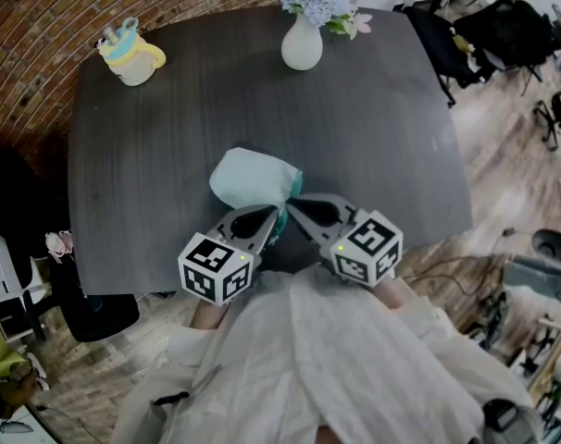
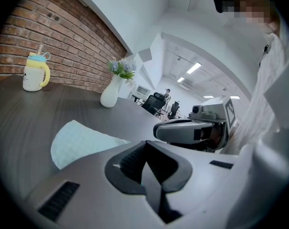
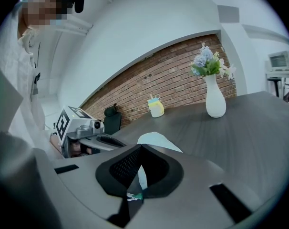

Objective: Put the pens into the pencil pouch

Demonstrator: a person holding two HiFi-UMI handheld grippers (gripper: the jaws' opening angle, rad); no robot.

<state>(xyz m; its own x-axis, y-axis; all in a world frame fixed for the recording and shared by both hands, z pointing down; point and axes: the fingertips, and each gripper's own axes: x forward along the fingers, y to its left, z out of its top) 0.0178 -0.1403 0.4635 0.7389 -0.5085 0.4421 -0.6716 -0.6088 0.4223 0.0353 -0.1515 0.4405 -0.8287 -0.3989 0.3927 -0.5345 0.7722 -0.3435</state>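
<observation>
A pale mint pencil pouch (image 1: 253, 178) lies on the dark table (image 1: 382, 137) near its front edge. Both grippers meet at the pouch's near end. My right gripper (image 1: 294, 206) is shut, and in the right gripper view a pale strip of the pouch (image 3: 156, 140) with a small green tag is pinched between the jaws of this gripper (image 3: 140, 149). My left gripper (image 1: 273, 222) is shut at the same end. In the left gripper view the pouch (image 2: 82, 144) lies just left of the closed gripper (image 2: 145, 149), and nothing shows between its jaws. No pen shows in any view.
A white vase of flowers (image 1: 302, 44) stands at the table's far edge, a yellow lidded cup (image 1: 132, 58) at its far left corner. A black chair (image 1: 95, 313) sits off the table's left front corner, office chairs (image 1: 503, 35) beyond the right side.
</observation>
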